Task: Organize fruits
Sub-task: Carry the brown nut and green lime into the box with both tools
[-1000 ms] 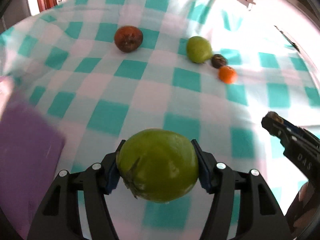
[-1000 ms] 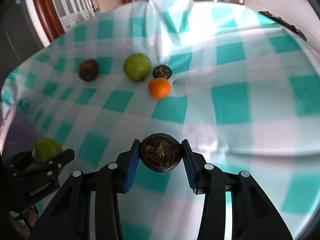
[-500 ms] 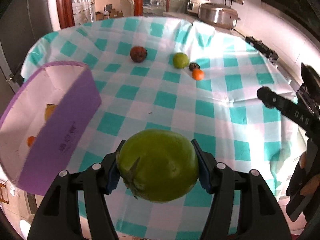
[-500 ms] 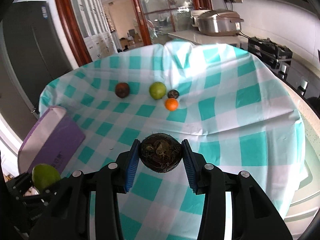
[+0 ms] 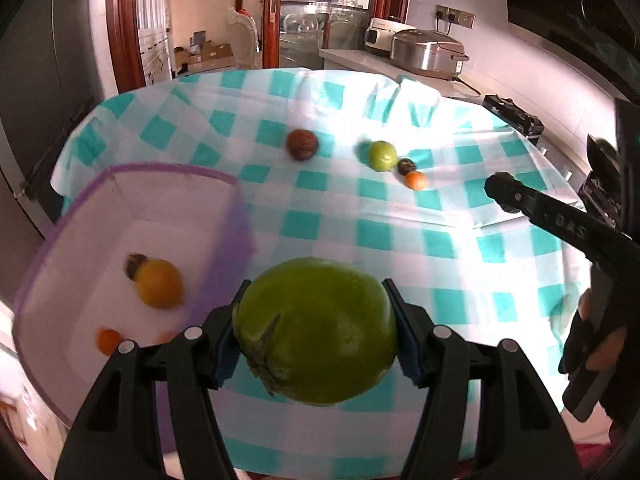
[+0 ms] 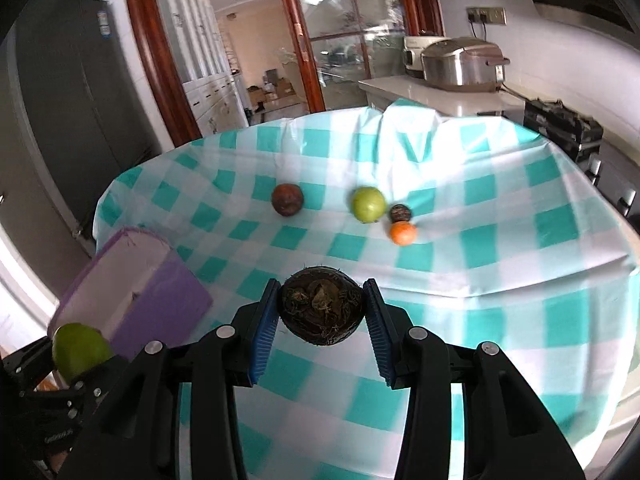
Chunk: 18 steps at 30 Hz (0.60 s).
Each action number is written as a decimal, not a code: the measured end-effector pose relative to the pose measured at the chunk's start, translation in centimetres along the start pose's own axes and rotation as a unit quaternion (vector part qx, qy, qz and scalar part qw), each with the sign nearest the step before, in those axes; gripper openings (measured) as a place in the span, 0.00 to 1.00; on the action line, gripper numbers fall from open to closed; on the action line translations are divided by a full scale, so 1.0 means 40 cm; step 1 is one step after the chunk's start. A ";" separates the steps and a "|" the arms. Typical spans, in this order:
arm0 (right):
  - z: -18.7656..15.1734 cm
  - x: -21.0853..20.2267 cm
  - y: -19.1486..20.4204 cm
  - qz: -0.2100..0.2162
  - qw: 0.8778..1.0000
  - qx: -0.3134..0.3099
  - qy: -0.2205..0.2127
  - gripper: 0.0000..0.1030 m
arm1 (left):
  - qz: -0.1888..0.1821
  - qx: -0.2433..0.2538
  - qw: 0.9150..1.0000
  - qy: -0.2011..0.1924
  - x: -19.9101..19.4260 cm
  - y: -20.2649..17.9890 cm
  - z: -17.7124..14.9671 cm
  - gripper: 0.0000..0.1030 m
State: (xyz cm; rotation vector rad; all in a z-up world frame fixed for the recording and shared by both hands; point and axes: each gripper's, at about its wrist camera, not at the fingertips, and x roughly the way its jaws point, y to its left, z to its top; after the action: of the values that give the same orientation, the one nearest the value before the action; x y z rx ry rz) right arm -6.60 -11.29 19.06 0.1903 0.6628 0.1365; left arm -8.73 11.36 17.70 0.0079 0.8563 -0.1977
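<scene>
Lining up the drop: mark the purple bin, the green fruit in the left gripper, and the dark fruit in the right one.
purple bin (image 5: 236,216), left wrist view, on its right wall.
green fruit (image 5: 316,330), left wrist view, middle of its skin.
dark fruit (image 6: 322,306), right wrist view, its rough front face.

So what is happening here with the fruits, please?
A person is sorting fruit with two handheld grippers. The left gripper holds a big green fruit near the purple box, which already contains some fruit. The right gripper holds a dark rough fruit above the checkered tablecloth, where four fruits remain.
</scene>
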 end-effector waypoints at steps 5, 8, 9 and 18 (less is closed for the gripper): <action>0.019 0.074 0.204 0.022 1.000 -0.009 0.003 0.41 | 0.002 -0.020 1.000 -0.003 -0.022 0.217 0.029 0.61; 0.015 0.117 0.340 0.035 0.999 -0.030 0.009 0.41 | 0.009 -0.041 0.999 0.015 -0.016 0.345 0.020 0.61; 0.013 0.129 0.377 0.040 0.999 -0.033 0.012 0.41 | 0.012 -0.047 0.999 0.022 -0.014 0.386 0.013 0.61; 0.011 0.229 0.632 0.056 0.995 -0.063 0.053 0.41 | 0.032 -0.075 0.993 0.080 0.038 0.628 -0.022 0.61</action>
State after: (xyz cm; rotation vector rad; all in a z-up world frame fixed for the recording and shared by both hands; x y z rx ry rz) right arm -0.84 14.99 19.45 0.0985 0.7471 0.2974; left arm -3.99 35.83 14.17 -0.0892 1.0280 -0.0729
